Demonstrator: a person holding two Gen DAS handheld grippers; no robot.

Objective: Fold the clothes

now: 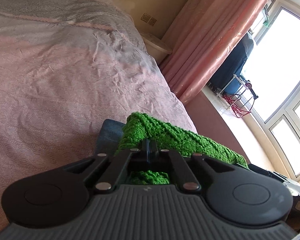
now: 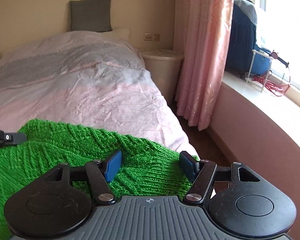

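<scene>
Garment: green knitted sweater (image 2: 74, 150) lies near the foot-end corner of the bed (image 2: 102, 100), by the side edge that faces the window; part of it is lifted off the pink quilted bedspread (image 1: 50, 100).
Left gripper: left gripper (image 1: 149, 146) has its jaws pinched together on a raised fold of the knit, which peaks above the fingers and drapes away to the right.
Right gripper: right gripper (image 2: 150, 165) stands spread wide, blue pads (image 2: 113, 166) resting over the knit with a broad band of it between them, nothing clamped.
Step in hand, as I judge it: the right tool must take its own hold before the fold is carried over.
Doing it well: close the right jaws on the edge of the knit only, not on the bedspread beneath; match the height of the left hold so the fabric hangs even; keep it clear of the side edge so it does not slide off.
Left wrist view only: the pinch itself, and a blue pad half hidden behind the knit.
Right wrist view only: the sweater's spread across the corner, the left tool's tip at the far left of the knit, the grey cushion (image 2: 91, 13) at the head end.
</scene>
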